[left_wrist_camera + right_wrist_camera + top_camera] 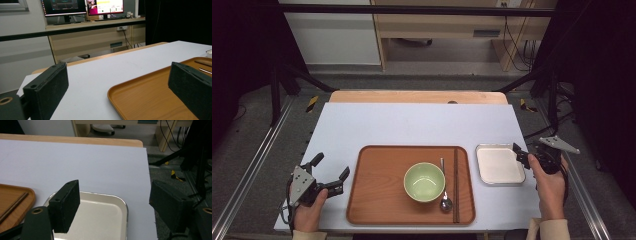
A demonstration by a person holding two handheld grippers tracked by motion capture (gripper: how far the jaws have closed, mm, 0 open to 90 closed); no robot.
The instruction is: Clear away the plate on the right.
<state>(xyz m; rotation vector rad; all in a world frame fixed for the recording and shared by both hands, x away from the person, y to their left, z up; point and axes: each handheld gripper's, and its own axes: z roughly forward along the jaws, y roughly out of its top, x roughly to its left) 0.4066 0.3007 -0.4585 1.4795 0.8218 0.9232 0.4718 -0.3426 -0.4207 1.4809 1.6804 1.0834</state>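
- R gripper (521,156) at the right edge of the table, over the right rim of the metal tray (499,164). Jaws spread wide, nothing pinched between them.
- R gripper view: one jaw hangs over the tray's inside, the other sits out past the tray's right rim, above the table edge. Rim lies between the two jaws; can't tell if either pad touches it.
- Metal tray: shallow, rectangular w/ rounded corners, pale inside, nothing in it. Lies flat on the white table top (412,125), just beside the right edge of the wooden tray (377,185), small gap between them.
- L gripper (330,172) near the front-left corner of the table, just left of the wooden tray. Jaws spread, nothing between them; L gripper view shows bare table top and the wooden tray's corner through the gap.
- Wooden tray holds a green bowl (424,181) upright, centre-right; spoon (445,192) just right of the bowl, its bowl end toward the person; chopsticks (456,182) right of the spoon, parallel to the tray's right rim.
- Both hands hold the gripper bodies from the near side.
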